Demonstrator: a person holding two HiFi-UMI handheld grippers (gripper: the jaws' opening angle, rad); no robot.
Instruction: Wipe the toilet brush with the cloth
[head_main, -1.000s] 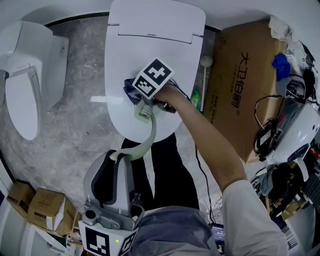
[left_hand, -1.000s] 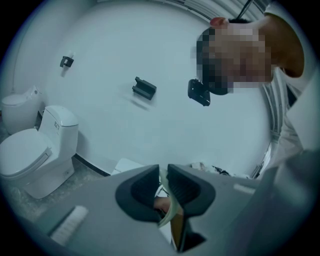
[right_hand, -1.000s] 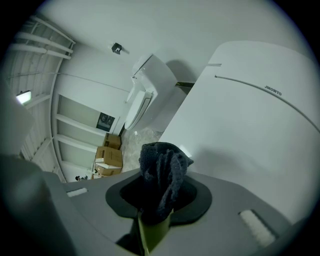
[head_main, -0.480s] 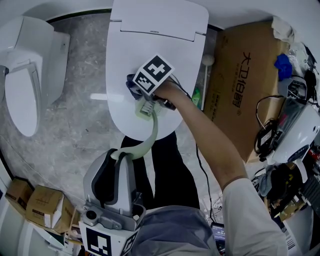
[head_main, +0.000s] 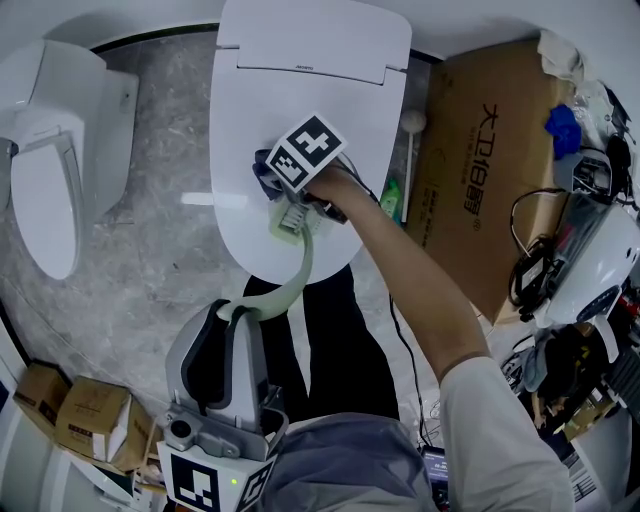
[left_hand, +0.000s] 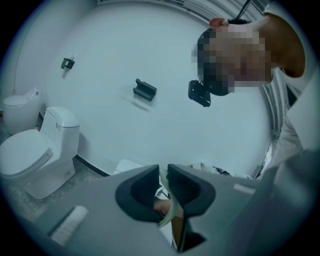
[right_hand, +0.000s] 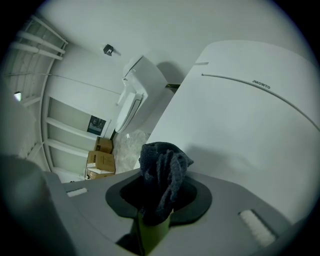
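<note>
A pale green toilet brush runs from its curved handle (head_main: 301, 262) up to its head (head_main: 289, 219) over the closed white toilet lid (head_main: 310, 90). My left gripper (head_main: 236, 314) is at the bottom of the head view, shut on the handle's end. In the left gripper view the jaws (left_hand: 164, 184) clamp that handle (left_hand: 175, 216). My right gripper (head_main: 276, 186), under its marker cube, is shut on a dark cloth (head_main: 261, 172) and sits against the brush head. The right gripper view shows the cloth (right_hand: 162, 175) bunched between the jaws (right_hand: 160, 200), with green brush plastic (right_hand: 151, 234) just below.
A second toilet (head_main: 50, 160) stands at the left on the grey stone floor. A large cardboard box (head_main: 480, 170) lies right of the main toilet, with a white-handled tool (head_main: 410, 150) and a green bottle (head_main: 390, 196) between them. Small boxes (head_main: 80, 415) are at the lower left; cables (head_main: 530, 270) are at the right.
The right gripper with the cloth has shifted only very slightly at the brush head. The left gripper and the handle stay put.
</note>
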